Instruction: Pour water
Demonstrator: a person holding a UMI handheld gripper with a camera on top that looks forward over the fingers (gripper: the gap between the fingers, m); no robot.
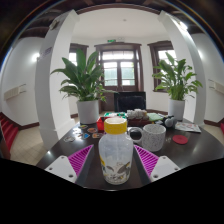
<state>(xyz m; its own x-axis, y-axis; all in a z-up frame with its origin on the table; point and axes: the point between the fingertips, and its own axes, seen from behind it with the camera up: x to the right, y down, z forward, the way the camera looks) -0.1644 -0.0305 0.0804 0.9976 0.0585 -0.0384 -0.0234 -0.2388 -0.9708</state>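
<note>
A clear plastic bottle (pixel 115 152) with a yellow cap and a printed label stands upright on the dark table (pixel 195 152). It stands between my fingers, with the left pink pad (pixel 81 158) and the right pink pad (pixel 147 160) on either side of it. A thin gap shows at each side. My gripper (pixel 114 162) is open about the bottle. A white cup (pixel 153 136) stands just beyond the bottle, to its right.
A small dark cup (pixel 135 132) stands next to the white cup. A red disc (pixel 180 140) lies to the right, and red items (pixel 95 127) sit beyond on the left. Two potted plants (pixel 87 95) (pixel 176 90) stand behind the table, before a window.
</note>
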